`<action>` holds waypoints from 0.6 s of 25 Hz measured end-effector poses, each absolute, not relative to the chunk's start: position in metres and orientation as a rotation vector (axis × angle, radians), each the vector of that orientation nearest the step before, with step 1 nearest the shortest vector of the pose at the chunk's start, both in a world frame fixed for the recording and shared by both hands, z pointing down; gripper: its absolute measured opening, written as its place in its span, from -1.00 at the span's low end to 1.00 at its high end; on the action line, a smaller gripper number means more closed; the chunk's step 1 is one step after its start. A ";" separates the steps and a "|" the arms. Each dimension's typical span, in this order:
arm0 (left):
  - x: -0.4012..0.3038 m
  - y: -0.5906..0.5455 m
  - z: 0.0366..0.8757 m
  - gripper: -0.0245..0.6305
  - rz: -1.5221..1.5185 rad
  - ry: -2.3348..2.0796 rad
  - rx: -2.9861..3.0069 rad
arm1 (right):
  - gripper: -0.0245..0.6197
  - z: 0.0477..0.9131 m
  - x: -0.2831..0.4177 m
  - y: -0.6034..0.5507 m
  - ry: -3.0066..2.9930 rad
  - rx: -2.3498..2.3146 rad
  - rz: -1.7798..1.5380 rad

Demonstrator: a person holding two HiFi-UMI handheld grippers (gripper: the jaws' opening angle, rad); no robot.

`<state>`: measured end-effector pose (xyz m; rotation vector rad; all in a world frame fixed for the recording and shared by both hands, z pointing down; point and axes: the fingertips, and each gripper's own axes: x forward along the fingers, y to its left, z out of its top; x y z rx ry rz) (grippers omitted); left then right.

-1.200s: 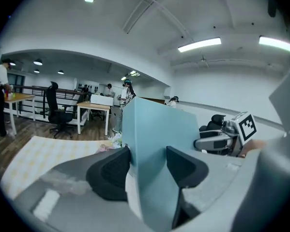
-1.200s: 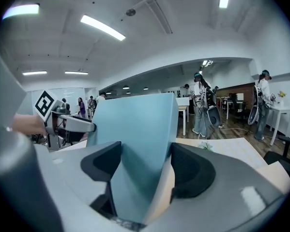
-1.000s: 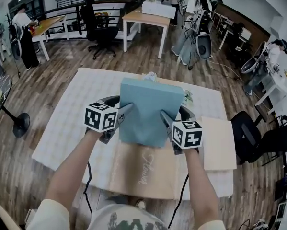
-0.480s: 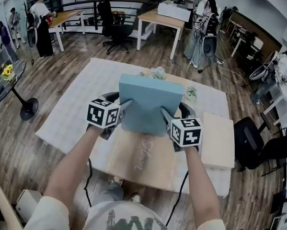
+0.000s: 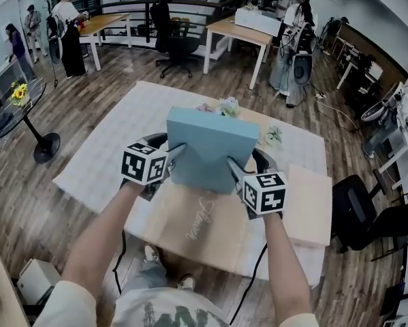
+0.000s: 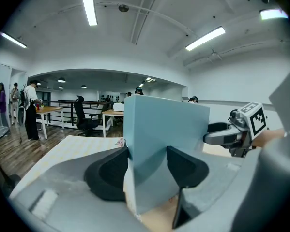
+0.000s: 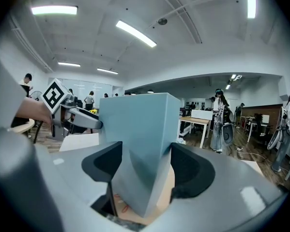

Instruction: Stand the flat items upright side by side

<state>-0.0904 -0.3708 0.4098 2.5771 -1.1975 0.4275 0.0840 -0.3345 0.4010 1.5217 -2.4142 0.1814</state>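
Both grippers hold a flat light-blue box (image 5: 207, 148) above the table, each at one near corner. My left gripper (image 5: 175, 154) is shut on the left corner, and in the left gripper view the pads of this gripper (image 6: 147, 166) press both faces of the box (image 6: 164, 129). My right gripper (image 5: 234, 167) is shut on the right corner, and the right gripper view shows it (image 7: 145, 170) clamping the box (image 7: 140, 129) the same way. The box rises away from the jaws, tilted up. A flat tan box (image 5: 204, 223) with script lettering lies on the table beneath it.
A white quilted cloth (image 5: 115, 148) covers the table. A pale flat board (image 5: 309, 203) lies at the right beside the tan box. Small flower-like items (image 5: 224, 105) sit beyond the blue box. Desks, chairs and people stand farther off in the room.
Both grippers have carried the blue box a little farther out over the table and turned it slightly. The grip on both corners is the same.
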 end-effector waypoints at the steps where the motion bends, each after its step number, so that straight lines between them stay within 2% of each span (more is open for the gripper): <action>1: -0.091 -0.371 0.409 -0.16 0.429 -1.202 2.574 | 0.04 0.400 0.083 -0.334 -2.428 1.505 0.182; 9: -0.092 -0.372 0.413 -0.16 0.413 -1.236 2.577 | 0.09 0.403 0.088 -0.334 -2.572 1.340 0.167; 15: -0.089 -0.378 0.412 -0.16 0.427 -1.256 2.589 | 0.30 0.409 0.093 -0.354 -2.658 1.194 0.223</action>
